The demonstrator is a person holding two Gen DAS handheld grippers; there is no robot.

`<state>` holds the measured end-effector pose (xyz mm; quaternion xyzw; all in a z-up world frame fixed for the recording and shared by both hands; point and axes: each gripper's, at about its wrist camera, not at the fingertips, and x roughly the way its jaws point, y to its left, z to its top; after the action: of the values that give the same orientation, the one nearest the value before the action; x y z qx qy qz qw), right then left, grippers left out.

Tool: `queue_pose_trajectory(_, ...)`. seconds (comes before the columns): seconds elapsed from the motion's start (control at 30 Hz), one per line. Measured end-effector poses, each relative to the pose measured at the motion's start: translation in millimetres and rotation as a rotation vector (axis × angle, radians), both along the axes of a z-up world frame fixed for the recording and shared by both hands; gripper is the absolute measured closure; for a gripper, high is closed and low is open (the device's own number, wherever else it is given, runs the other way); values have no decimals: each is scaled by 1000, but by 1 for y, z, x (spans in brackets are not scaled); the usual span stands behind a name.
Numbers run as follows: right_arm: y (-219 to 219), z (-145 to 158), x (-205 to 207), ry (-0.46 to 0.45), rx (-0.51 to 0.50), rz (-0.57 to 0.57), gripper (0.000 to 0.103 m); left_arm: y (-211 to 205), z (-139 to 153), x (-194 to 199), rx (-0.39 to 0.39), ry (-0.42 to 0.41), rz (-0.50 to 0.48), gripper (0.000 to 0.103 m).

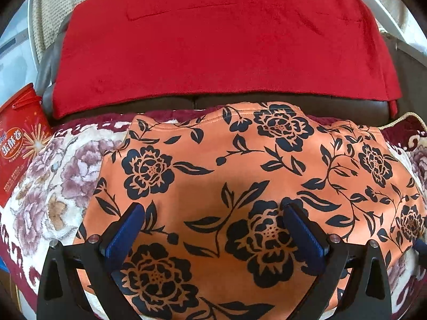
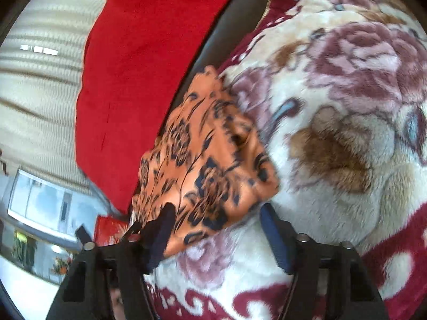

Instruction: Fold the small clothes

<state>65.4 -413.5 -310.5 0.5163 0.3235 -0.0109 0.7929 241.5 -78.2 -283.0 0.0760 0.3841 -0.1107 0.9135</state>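
An orange garment with dark floral print lies spread on a plush floral blanket. My left gripper hovers over its near middle, jaws wide open, empty. In the right wrist view the same garment is seen from its side, blurred. My right gripper is open at the garment's near corner, its left finger over the cloth edge and its right finger over the blanket.
A red velvet cover drapes the dark sofa back behind the garment. A red snack bag stands at the left. Beige curtains and a window are beyond.
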Motion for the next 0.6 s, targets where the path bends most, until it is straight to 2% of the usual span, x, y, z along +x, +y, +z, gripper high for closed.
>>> queue_pose_trajectory(0.1,-5,-7,7,-17,18,-45,44,-7,-11,4,47,36,-12,0)
queue_pose_trajectory(0.23,-1,-12,17,-60,3,-78,49,-6,-7,2,42,30,-18,0)
queue_pose_trajectory(0.43,14,-12,39,-70,-77,-83,49,-3,-9,2,55,31,-25,0)
queue_pose_trajectory(0.47,15,-10,40,-71,-92,-82,53,-1,-9,4,56,31,-25,0)
queue_pose_trajectory(0.5,16,-10,41,-67,-105,-82,69,0,-8,4,58,28,-23,0)
queue_pose_trajectory(0.6,21,-16,47,-35,-129,-88,77,9,-1,3,51,0,4,0)
